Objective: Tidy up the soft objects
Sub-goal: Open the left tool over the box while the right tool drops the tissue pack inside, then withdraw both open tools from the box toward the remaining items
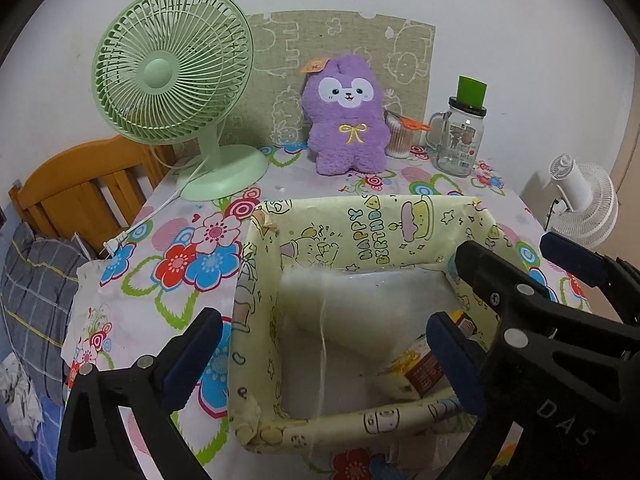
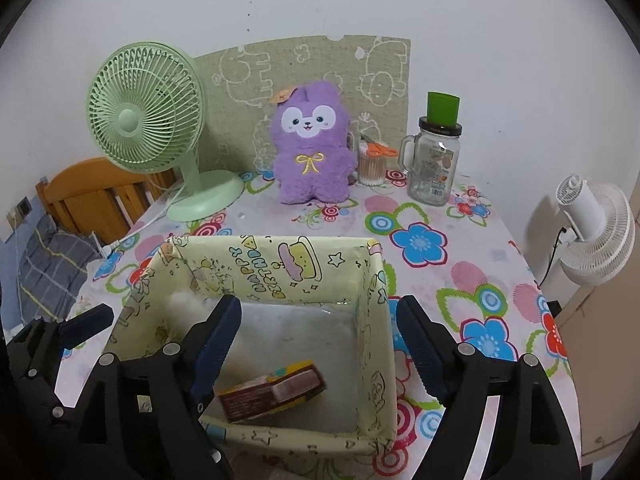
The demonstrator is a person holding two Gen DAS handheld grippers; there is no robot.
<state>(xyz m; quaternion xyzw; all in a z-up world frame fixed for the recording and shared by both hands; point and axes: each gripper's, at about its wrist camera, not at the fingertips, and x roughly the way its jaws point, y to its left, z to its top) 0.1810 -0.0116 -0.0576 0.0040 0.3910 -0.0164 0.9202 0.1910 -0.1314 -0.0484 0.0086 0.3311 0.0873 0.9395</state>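
A purple plush toy (image 1: pixel 347 118) sits upright at the back of the table, against a green mat on the wall; it also shows in the right wrist view (image 2: pixel 310 146). A yellow "Happy Birthday" box (image 1: pixel 260 304) stands open in front of it, also in the right wrist view (image 2: pixel 372 320). Inside lie a small brown packet (image 2: pixel 272 394) and a white fluffy tuft (image 2: pixel 186 304). My left gripper (image 1: pixel 324 360) is open over the box's near side. My right gripper (image 2: pixel 316 348) is open, straddling the box's right wall. The right gripper's fingers (image 1: pixel 500 280) show in the left wrist view.
A green desk fan (image 1: pixel 172 80) stands back left with its cord trailing over the floral tablecloth (image 1: pixel 180 256). A glass jar with a green lid (image 1: pixel 460 136) and a cup of cotton swabs with orange scissors (image 1: pixel 400 136) stand back right. A white fan (image 2: pixel 592 232) and a wooden bed frame (image 1: pixel 80 184) flank the table.
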